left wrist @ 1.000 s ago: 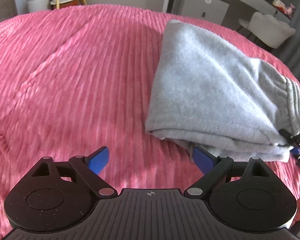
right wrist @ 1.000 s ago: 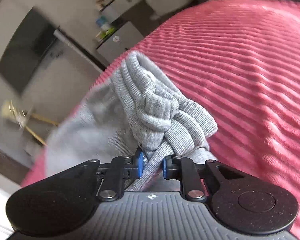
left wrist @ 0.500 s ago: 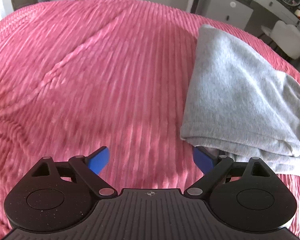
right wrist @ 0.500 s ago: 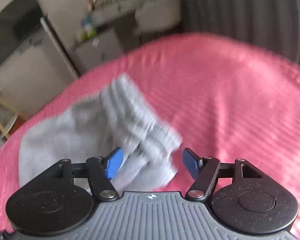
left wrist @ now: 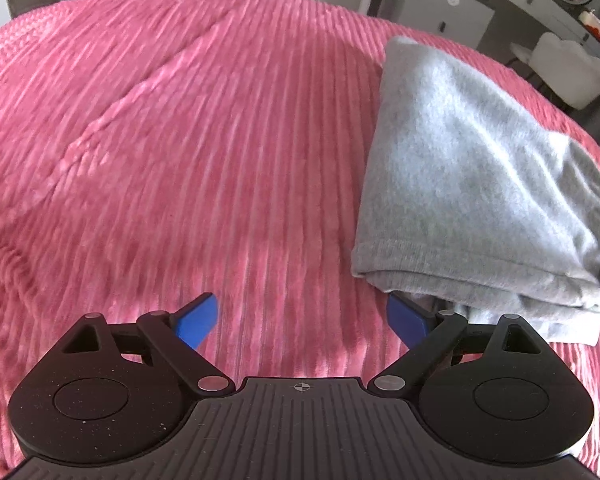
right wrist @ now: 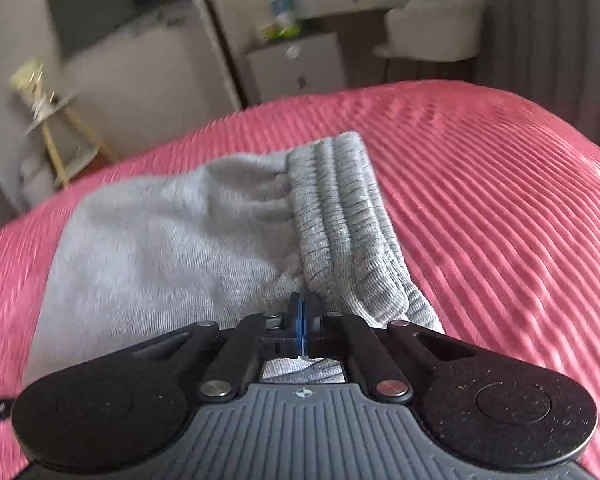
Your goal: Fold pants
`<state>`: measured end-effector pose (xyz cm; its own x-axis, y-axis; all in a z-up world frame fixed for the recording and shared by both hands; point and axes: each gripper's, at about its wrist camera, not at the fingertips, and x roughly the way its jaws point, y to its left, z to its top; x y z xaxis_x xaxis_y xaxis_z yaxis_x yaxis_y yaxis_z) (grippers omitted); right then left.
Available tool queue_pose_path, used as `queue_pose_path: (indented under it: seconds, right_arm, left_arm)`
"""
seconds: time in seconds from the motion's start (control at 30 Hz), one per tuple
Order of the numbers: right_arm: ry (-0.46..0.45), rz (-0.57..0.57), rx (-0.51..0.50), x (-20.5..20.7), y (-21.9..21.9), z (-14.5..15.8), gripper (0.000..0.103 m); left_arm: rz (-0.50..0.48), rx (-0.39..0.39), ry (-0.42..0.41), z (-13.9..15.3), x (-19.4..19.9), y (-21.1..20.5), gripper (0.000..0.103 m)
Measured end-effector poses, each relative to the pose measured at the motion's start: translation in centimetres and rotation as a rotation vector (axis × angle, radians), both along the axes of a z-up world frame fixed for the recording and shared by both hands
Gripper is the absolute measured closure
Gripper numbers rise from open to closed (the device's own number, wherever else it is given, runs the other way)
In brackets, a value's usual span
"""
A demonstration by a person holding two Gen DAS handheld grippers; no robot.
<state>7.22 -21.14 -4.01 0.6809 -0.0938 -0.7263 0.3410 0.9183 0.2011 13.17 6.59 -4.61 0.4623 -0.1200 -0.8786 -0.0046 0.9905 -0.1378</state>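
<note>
Left tool [left wrist: 302,316]: fingers spread wide, holding nothing, low over the pink ribbed bedspread [left wrist: 188,152], just beside the near corner of the bundle; likely standing by. Grey pants [left wrist: 464,184]: folded into a compact stack on the bed, right of that tool, waistband [right wrist: 348,224] at the outer edge. Right tool [right wrist: 302,322]: pads pressed together over the waistband end; whether cloth is pinched between them cannot be told
</note>
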Motion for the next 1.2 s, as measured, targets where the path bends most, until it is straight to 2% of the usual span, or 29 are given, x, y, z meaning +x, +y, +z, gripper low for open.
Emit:
queue_pose_path:
  seconds: [0.1, 0.13, 0.17, 0.2, 0.27, 0.3, 0.37, 0.43, 0.5, 0.53, 0.6, 0.63, 0.7, 0.8, 0.87, 0.93, 1.0, 1.1, 1.2]
  right_arm:
    - [0.134, 0.078, -0.001, 1.4, -0.7, 2.9, 0.103]
    - [0.181, 0.087, 0.005, 1.5, -0.9, 4.2, 0.097]
    - [0.239, 0.087, -0.015, 1.5, -0.8, 5.4, 0.073]
    - [0.304, 0.087, -0.066, 1.2, -0.5, 6.3, 0.040]
    - [0.420, 0.132, -0.172, -0.3, 0.5, 7.8, 0.013]
    - [0.456, 0.156, -0.205, -1.2, 1.0, 8.4, 0.005]
    - [0.525, 0.199, -0.228, -3.3, 2.0, 9.2, 0.005]
    - [0.557, 0.217, -0.208, -5.1, 2.9, 9.6, 0.005]
    - [0.512, 0.205, -0.197, -6.3, 3.8, 10.0, 0.005]
    - [0.476, 0.178, -0.200, -6.8, 4.5, 9.8, 0.005]
    - [0.462, 0.096, -0.193, -6.9, 6.0, 8.9, 0.005]
    - [0.483, 0.076, -0.183, -6.3, 6.4, 8.1, 0.005]
    - [0.581, 0.060, -0.134, -6.0, 7.9, 5.4, 0.005]
    - [0.681, 0.122, -0.028, -6.8, 10.5, 3.4, 0.005]
    - [0.723, 0.185, -0.082, -7.5, 12.6, 3.2, 0.005]
    - [0.695, 0.253, -0.174, -7.9, 14.3, 4.1, 0.005]
    - [0.648, 0.272, -0.199, -7.9, 15.0, 5.3, 0.005]
    - [0.608, 0.245, -0.128, -7.5, 14.5, 6.9, 0.005]
    - [0.602, 0.203, -0.094, -6.7, 13.6, 8.4, 0.005]
  left_arm:
    - [-0.003, 0.020, 0.009, -1.1, 0.1, 0.2, 0.008]
    - [-0.006, 0.040, 0.000, -1.5, 0.0, 0.1, 0.008]
    - [-0.017, 0.067, -0.011, -1.8, -0.2, -0.2, 0.008]
    - [-0.036, 0.103, -0.023, -2.0, -0.5, -0.6, 0.008]
    - [-0.095, 0.191, -0.037, -2.2, -1.3, -2.1, 0.008]
    - [-0.120, 0.227, -0.039, -2.2, -1.7, -2.9, 0.007]
    - [-0.181, 0.279, -0.027, -2.0, -2.5, -4.6, 0.007]
    - [-0.225, 0.307, 0.003, -1.6, -3.5, -6.2, 0.007]
    - [-0.267, 0.322, 0.011, -1.2, -4.9, -7.4, 0.006]
    - [-0.292, 0.338, 0.019, -1.0, -5.8, -7.9, 0.006]
    - [-0.321, 0.362, 0.025, -0.3, -7.5, -8.4, 0.006]
    - [-0.327, 0.369, 0.025, 0.1, -8.4, -8.3, 0.006]
    - [-0.314, 0.361, 0.014, 1.2, -10.0, -7.5, 0.006]
    - [-0.276, 0.343, 0.011, 3.0, -12.0, -5.8, 0.006]
    - [-0.242, 0.348, -0.003, 4.2, -12.7, -4.6, 0.006]
    - [-0.220, 0.350, -0.028, 5.8, -12.7, -3.8, 0.006]
    - [-0.224, 0.374, -0.012, 7.1, -12.2, -3.7, 0.005]
    - [-0.258, 0.414, 0.002, 9.3, -11.0, -4.3, 0.005]
    - [-0.231, 0.418, -0.008, 11.3, -9.6, -4.5, 0.005]
